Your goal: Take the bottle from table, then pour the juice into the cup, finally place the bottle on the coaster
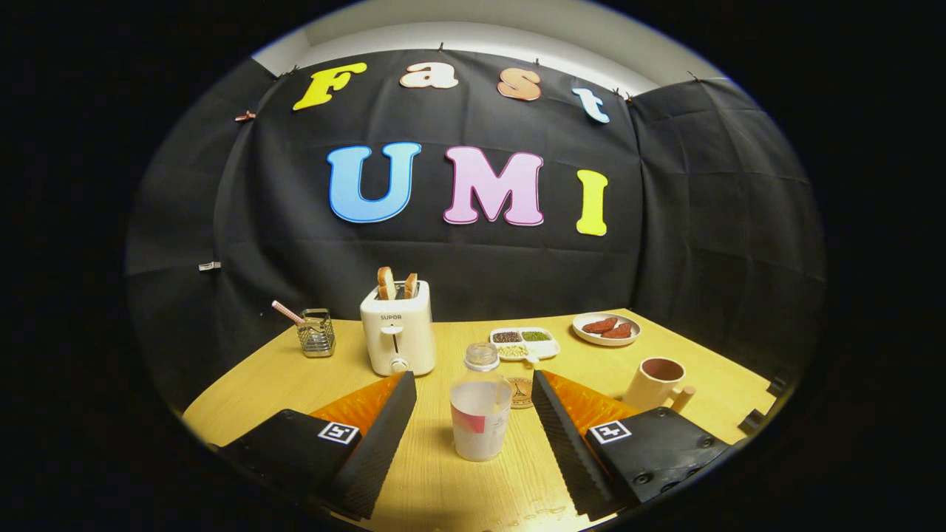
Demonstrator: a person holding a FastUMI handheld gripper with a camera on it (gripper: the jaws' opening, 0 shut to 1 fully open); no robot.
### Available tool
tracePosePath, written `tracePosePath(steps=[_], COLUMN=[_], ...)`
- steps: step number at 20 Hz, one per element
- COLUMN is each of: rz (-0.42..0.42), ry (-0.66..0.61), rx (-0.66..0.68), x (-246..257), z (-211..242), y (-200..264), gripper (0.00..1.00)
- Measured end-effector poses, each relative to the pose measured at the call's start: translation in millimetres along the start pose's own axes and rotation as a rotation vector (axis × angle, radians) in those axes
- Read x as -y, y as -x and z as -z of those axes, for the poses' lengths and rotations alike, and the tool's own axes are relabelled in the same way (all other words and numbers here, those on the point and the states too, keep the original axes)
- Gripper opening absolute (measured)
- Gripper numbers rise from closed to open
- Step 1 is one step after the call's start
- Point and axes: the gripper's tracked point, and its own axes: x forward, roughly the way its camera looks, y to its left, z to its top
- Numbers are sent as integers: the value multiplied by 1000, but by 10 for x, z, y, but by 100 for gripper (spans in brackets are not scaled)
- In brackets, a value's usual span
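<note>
Reaching in for the juice bottle (480, 405) right now, gripper (473, 399) spread wide with nothing in it yet — bottle standing upright on the counter (443, 488) between the two fingers, touching neither. Best bet, probably: keeping it centred, going in level and a bit deeper, then closing on the body below the shoulder, not up at the neck, so no tipping once lifted. Squeezing slowly too, since looking like thin clear plastic that might flex.

Checking the containers:
- bottle holding pale pinkish juice, maybe two-thirds full, cap on or off hard to tell
- mug (655, 382) sitting off beyond the right finger, open side up, looking empty from here, handle pointing toward the gripper
- coaster (521, 393) lying just behind the bottle, partly hidden
- divided tray (525, 343) carrying grains or seeds in its compartments
- plate (606, 329) carrying a couple of reddish pieces
- toaster (397, 336) carrying two slices
- wire basket (316, 334) carrying a stick-like thing — no idea what
</note>
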Motion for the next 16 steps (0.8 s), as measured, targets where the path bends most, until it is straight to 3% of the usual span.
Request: tracePosePath(steps=[16], rz=[47], ry=[74], rx=[-77], x=[91], z=[709], y=[-752], gripper=[97])
